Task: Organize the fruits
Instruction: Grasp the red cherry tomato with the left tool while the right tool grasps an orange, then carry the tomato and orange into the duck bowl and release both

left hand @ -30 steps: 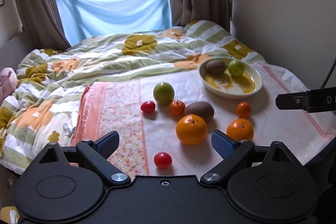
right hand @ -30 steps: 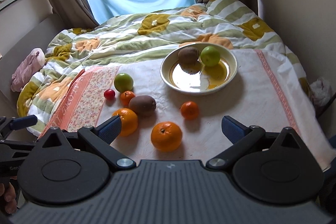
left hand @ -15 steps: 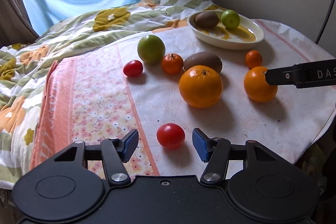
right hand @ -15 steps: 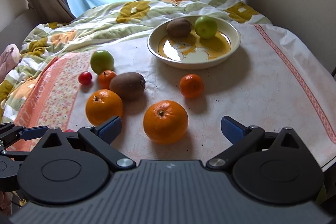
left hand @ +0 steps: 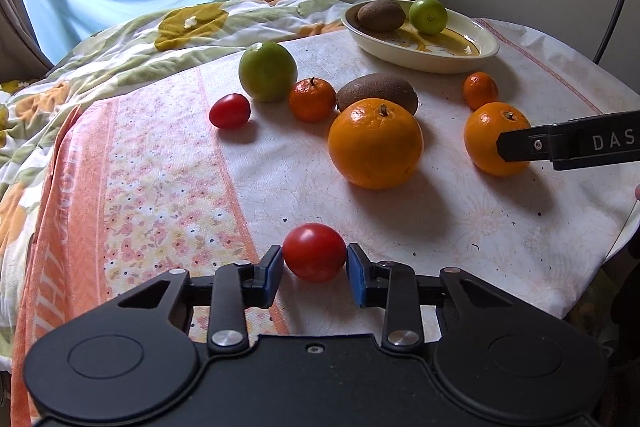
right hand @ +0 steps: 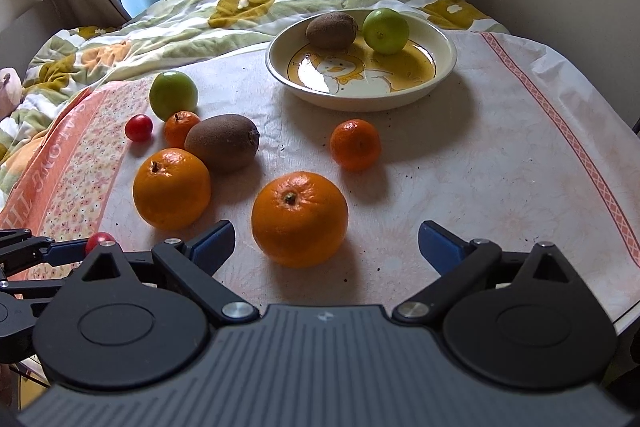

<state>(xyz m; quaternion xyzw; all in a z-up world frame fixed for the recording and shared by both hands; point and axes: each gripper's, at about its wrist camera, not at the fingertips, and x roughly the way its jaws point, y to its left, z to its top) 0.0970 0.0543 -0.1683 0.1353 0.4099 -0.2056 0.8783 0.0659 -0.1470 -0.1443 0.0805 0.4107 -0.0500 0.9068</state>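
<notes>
A small red tomato [left hand: 314,257] sits on the cloth-covered counter [right hand: 500,163], pinched between blue pads. A second tomato [left hand: 229,111], a green apple [left hand: 267,71], two mandarins [left hand: 312,99] [right hand: 355,144], a kiwi [right hand: 222,141] and two large oranges [right hand: 299,219] [right hand: 171,188] lie loose nearby. In the cream plate [right hand: 444,67] at the far side rest another kiwi [right hand: 331,30] and a green apple [right hand: 386,30].

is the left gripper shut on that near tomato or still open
Shut on it: both blue pads of the left gripper press the sides of the red tomato, which rests on the cloth.
</notes>
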